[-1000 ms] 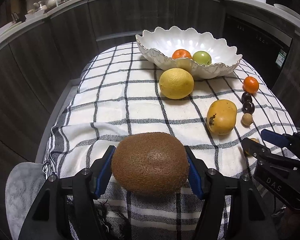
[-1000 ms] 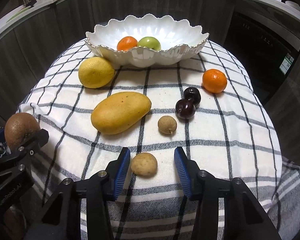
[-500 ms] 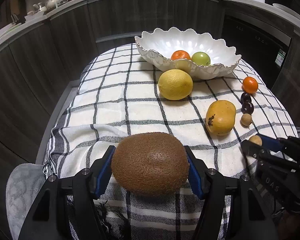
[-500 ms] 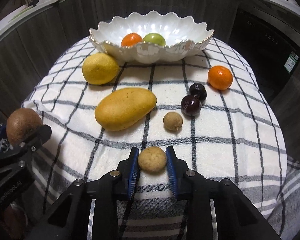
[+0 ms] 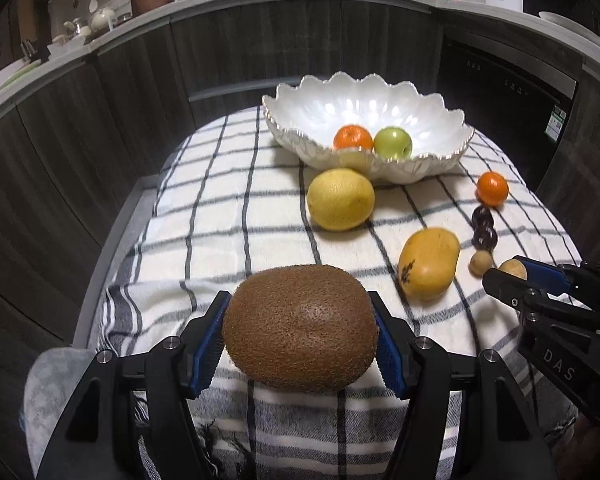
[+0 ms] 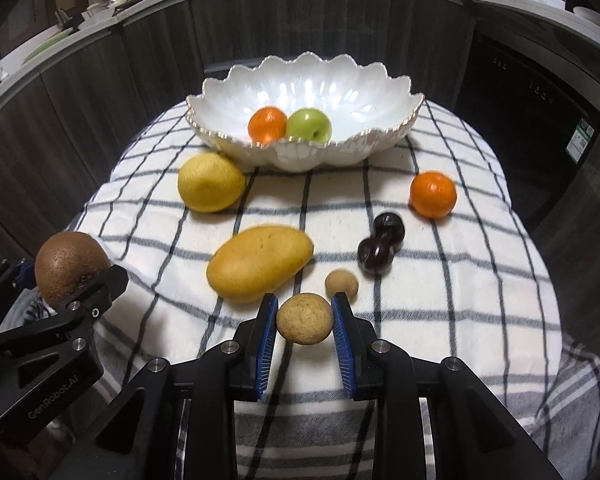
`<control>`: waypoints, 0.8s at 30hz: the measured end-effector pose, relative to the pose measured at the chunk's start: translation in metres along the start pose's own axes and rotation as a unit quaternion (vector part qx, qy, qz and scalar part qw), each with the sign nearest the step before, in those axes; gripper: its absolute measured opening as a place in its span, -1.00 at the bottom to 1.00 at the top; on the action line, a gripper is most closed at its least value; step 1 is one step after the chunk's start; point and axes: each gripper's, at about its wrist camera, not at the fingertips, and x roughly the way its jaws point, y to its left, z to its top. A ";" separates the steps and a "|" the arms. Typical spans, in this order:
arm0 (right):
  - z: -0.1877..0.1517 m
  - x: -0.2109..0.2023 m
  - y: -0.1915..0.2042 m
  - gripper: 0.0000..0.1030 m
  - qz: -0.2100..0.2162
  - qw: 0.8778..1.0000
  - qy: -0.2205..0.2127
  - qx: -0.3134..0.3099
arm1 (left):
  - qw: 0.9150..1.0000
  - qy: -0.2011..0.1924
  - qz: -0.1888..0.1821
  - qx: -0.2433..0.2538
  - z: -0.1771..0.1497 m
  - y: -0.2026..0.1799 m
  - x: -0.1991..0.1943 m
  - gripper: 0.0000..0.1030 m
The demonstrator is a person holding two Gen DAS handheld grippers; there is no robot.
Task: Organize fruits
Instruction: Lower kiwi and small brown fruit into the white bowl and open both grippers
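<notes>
Two fruits are held clear of the checked cloth [image 6: 440,300]: the left gripper [image 5: 300,344] is closed on a kiwi [image 5: 300,328], long axis across its jaws, and the right gripper [image 6: 305,320] is pinched on a small tan fruit [image 6: 305,319]. The white bowl [image 6: 228,92] lies straight ahead at the far end, about equally far from both, holding an orange [image 6: 267,124] and a green apple [image 6: 309,124]. The lemon [image 6: 211,182] and mango [image 6: 259,265] lie between.
</notes>
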 end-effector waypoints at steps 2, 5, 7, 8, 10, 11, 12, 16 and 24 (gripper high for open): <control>0.006 -0.003 -0.002 -0.45 -0.002 1.000 -0.008 -0.003 | 1.000 -0.006 0.000 0.002 0.006 -0.001 -0.002 0.26; 0.017 -0.009 -0.006 -0.44 -0.004 1.000 -0.019 -0.006 | 1.000 -0.012 -0.001 0.000 0.016 -0.003 -0.004 0.26; 0.025 -0.011 -0.009 -0.44 -0.003 1.000 -0.025 -0.005 | 1.000 -0.017 -0.004 -0.002 0.023 -0.005 -0.004 0.26; 0.028 -0.011 -0.010 -0.44 -0.002 1.000 -0.026 -0.005 | 1.000 -0.020 -0.004 -0.003 0.028 -0.006 -0.004 0.26; 0.036 -0.011 -0.013 -0.44 -0.003 1.000 -0.031 -0.007 | 1.000 -0.028 -0.003 -0.002 0.038 -0.008 -0.004 0.26; 0.041 -0.011 -0.014 -0.45 -0.003 0.999 -0.033 -0.007 | 1.000 -0.031 -0.003 -0.003 0.043 -0.009 -0.004 0.26; 0.045 -0.011 -0.016 -0.45 -0.003 0.999 -0.035 -0.007 | 0.999 -0.035 -0.003 -0.003 0.048 -0.009 -0.004 0.26; 0.064 -0.012 -0.022 -0.45 -0.003 0.999 -0.045 -0.006 | 0.999 -0.049 -0.002 -0.001 0.069 -0.011 -0.003 0.26; 0.110 -0.007 -0.033 -0.45 -0.009 0.998 -0.068 -0.013 | 0.997 -0.080 -0.002 0.010 0.119 -0.018 0.008 0.26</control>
